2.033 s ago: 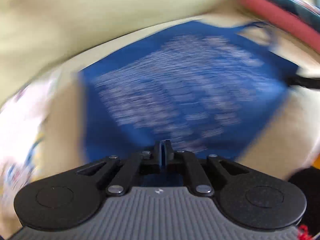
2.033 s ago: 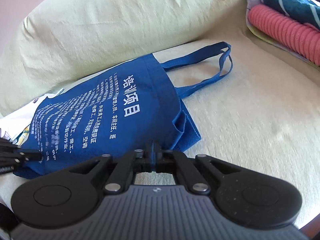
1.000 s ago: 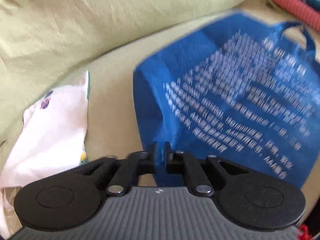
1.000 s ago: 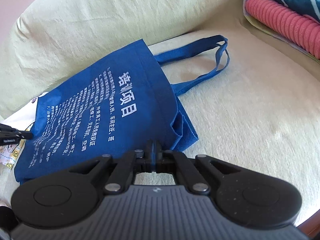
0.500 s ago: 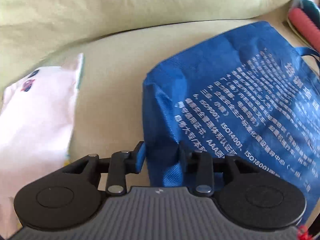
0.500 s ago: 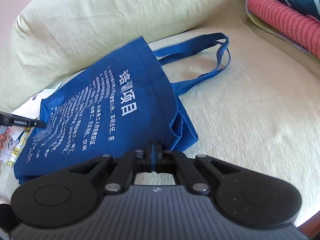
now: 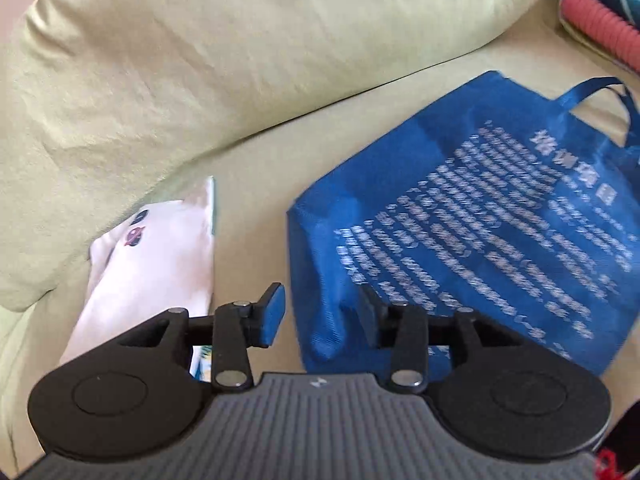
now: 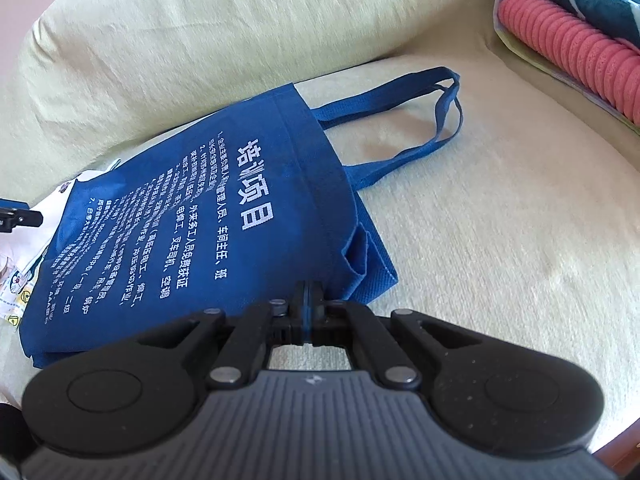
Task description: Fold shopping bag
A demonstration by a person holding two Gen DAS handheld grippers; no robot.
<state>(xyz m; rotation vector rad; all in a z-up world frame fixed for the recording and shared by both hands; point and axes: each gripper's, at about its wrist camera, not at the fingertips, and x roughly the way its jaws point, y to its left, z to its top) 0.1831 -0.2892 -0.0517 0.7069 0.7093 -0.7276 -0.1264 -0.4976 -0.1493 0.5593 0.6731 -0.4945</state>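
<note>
Left gripper [image 7: 320, 316] spread in my left view, bag corner between the fingers, unpinched | shopping bag [image 7: 460, 216] flat on sofa seat [image 7: 256, 168], contents hidden; white printed bag [image 7: 160, 252] beside it | right view: right gripper [image 8: 306, 314] pressed together at the bag's near edge; handles [image 8: 440, 120] fully shown here, pointing toward rolled towels [image 8: 568, 44].

Sunlit pale-green sofa [image 8: 500, 220], plump cushion [image 8: 240, 20]

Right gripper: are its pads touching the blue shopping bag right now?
Touching. In the right wrist view the right gripper is shut, with the near edge of the blue shopping bag running in between its pads.
</note>
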